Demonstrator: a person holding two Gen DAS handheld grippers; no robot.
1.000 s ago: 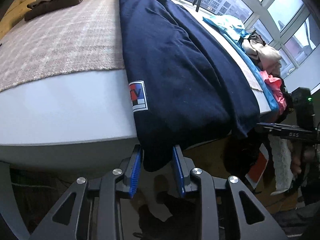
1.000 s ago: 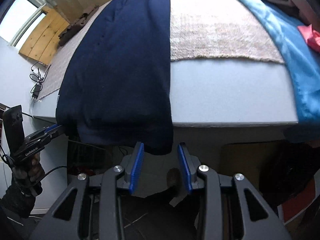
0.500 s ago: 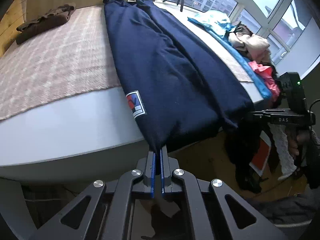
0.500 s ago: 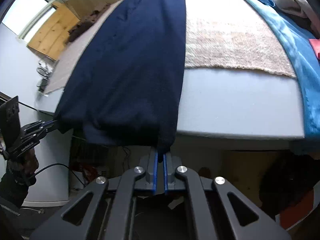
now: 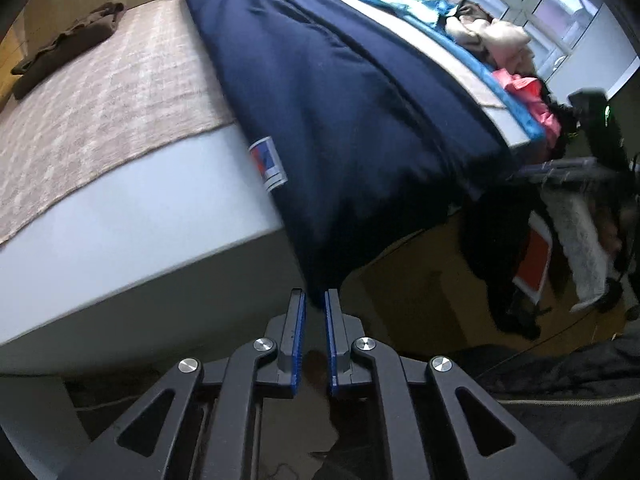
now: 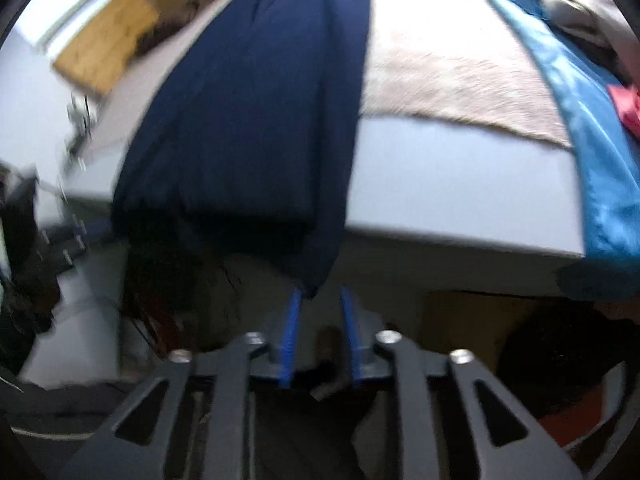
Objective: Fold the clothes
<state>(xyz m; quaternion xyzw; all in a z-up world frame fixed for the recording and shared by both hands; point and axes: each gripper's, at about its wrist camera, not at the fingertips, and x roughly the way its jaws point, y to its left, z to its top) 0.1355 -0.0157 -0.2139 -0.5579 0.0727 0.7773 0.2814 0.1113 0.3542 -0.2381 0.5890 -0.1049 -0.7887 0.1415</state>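
In the left wrist view, the left gripper (image 5: 315, 300), opening, has the hanging corner of a long navy fabric garment (image 5: 340, 120) between its jaws, seemingly releasing it; in the right wrist view, the right gripper (image 6: 320, 300), also opening, flanks the other corner below the bed (image 6: 460, 184) edge.

Home bedroom — bed (image 5: 132, 216), heaped clothes (image 5: 496, 40)

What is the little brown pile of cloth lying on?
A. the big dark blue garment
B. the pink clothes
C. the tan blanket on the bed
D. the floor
C: the brown cloth sits on the tan blanket, far from the dark blue garment.
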